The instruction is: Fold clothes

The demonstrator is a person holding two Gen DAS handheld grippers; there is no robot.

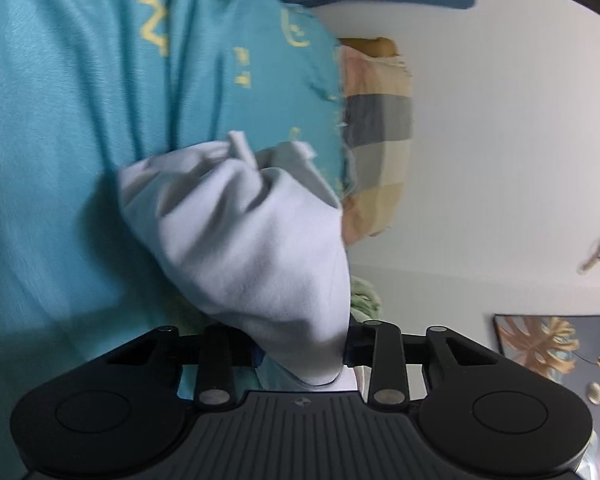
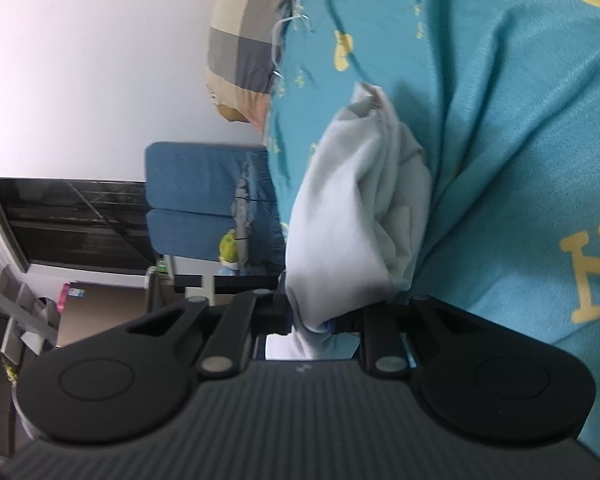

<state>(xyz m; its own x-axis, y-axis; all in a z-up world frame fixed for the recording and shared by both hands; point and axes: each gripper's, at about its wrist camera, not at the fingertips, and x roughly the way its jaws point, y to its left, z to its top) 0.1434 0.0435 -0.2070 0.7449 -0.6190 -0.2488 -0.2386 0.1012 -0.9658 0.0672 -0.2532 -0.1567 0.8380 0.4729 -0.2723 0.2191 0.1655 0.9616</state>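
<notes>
A white garment (image 1: 252, 240) hangs bunched in front of the left wrist camera, and my left gripper (image 1: 302, 354) is shut on its lower edge. The same white garment (image 2: 352, 216) shows in the right wrist view, where my right gripper (image 2: 320, 320) is shut on another part of it. Both cameras are rolled sideways. The cloth stretches away from each gripper over a teal bedsheet (image 1: 60, 160) with yellow prints, which also fills the right of the right wrist view (image 2: 520, 140). The fingertips are hidden by the fabric.
A checked pillow (image 1: 380, 132) lies at the sheet's edge, also in the right wrist view (image 2: 244, 40). A white wall (image 1: 500, 140) is behind. A blue chair (image 2: 204, 200), a dark window (image 2: 60, 220) and a wall picture (image 1: 548, 344) are farther off.
</notes>
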